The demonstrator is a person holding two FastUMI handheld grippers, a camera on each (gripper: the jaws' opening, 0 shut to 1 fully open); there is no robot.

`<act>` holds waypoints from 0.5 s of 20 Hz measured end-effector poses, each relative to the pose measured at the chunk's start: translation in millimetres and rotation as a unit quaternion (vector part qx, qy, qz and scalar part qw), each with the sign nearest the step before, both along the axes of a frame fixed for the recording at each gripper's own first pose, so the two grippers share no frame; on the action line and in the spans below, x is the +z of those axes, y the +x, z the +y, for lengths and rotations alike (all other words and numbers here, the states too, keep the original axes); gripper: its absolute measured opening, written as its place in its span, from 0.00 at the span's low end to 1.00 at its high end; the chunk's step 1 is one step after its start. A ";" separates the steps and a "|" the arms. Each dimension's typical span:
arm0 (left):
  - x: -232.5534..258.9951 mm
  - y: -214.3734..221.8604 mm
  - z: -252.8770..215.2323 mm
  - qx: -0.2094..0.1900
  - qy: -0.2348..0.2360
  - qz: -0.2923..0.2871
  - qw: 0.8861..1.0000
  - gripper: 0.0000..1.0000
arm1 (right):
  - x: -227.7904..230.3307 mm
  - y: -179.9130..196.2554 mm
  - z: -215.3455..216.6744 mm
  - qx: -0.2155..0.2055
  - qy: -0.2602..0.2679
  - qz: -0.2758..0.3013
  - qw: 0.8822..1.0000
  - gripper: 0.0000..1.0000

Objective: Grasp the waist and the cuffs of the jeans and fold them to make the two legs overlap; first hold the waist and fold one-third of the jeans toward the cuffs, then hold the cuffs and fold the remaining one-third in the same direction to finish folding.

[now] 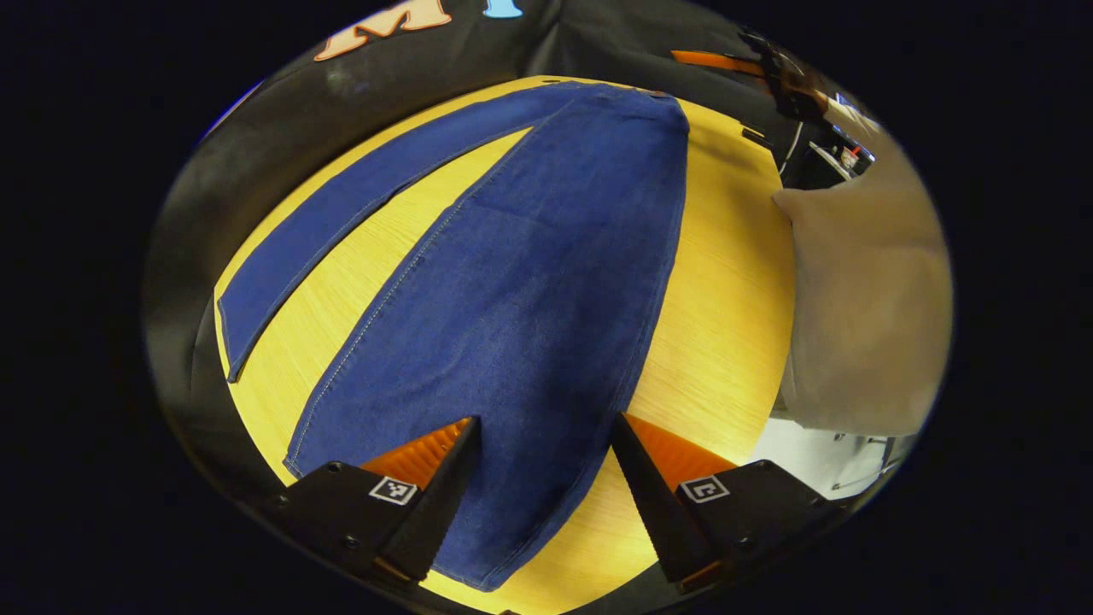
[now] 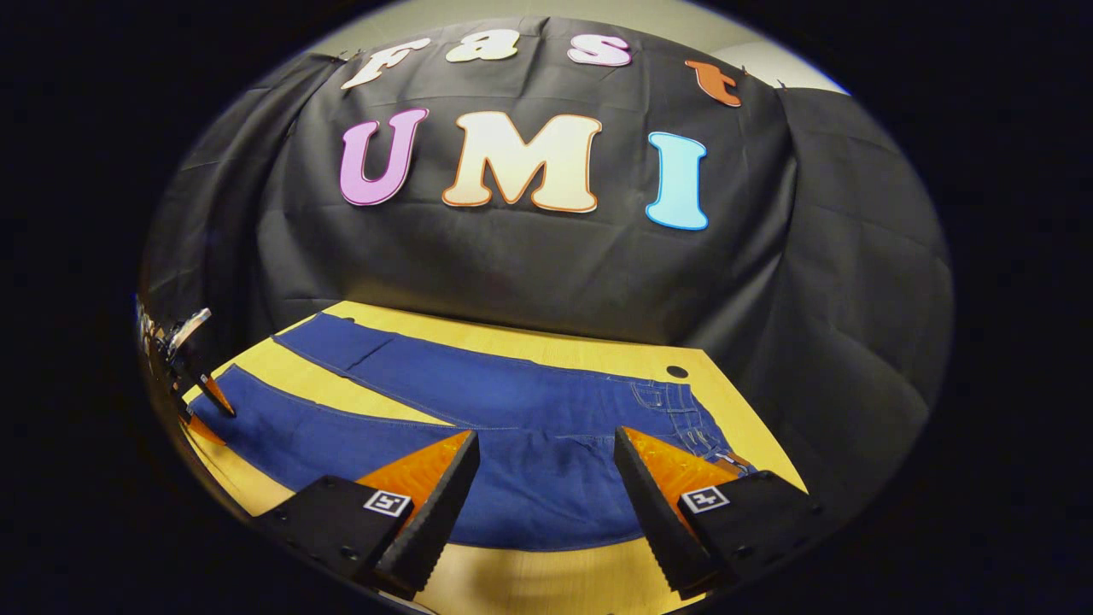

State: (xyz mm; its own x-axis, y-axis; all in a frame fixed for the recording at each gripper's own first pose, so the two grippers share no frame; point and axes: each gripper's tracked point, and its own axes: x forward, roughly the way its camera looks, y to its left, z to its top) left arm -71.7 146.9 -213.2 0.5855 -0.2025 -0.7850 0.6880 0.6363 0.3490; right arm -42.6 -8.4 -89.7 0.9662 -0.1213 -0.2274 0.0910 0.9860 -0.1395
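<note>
Jeans (image 1: pixel 529 282) flat on table (image 1: pixel 726 299), left tool (image 1: pixel 545 478) open over cuff, right tool (image 2: pixel 545 487) open near waist

the near leg of the dark blue denim jeans (image 1: pixel 521 299) runs down between the left gripper (image 1: pixel 545 465) fingers in the left gripper view, and the finger on the left side hides part of its cuff end. the waist at the far end is too foreshortened to make out. a beige cloth-like mass (image 1: pixel 862 307) at the right rim is blurred and cut off by the edge; what it is cannot be told. in the right gripper view, the right gripper (image 2: pixel 545 478) fingers cover the jeans' near edge, and the small far gripper at the left rim is too tiny to judge.
</note>
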 end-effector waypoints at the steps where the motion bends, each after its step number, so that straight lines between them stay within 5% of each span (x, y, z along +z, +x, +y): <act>1: -1.3 -0.5 0.3 0.004 0.000 0.003 1.000 0.96 | -0.5 0.9 -0.4 0.000 0.003 0.001 1.000 0.99; 7: 2.1 6.8 -0.7 0.023 -0.023 -0.007 0.999 0.84 | -1.6 13.4 1.4 0.016 0.010 0.004 1.000 0.99; 10: 0.3 9.8 -12.5 -0.002 -0.032 -0.033 0.999 0.27 | -0.6 20.2 1.0 0.028 0.014 0.006 0.999 0.99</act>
State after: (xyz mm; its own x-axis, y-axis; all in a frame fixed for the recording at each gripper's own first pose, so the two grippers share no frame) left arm -61.9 134.3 -212.9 0.6344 -0.2542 -0.7300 0.6675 0.6564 0.3515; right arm -22.4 -7.4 -90.3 0.9684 -0.0602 -0.2421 0.0338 0.9931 -0.1119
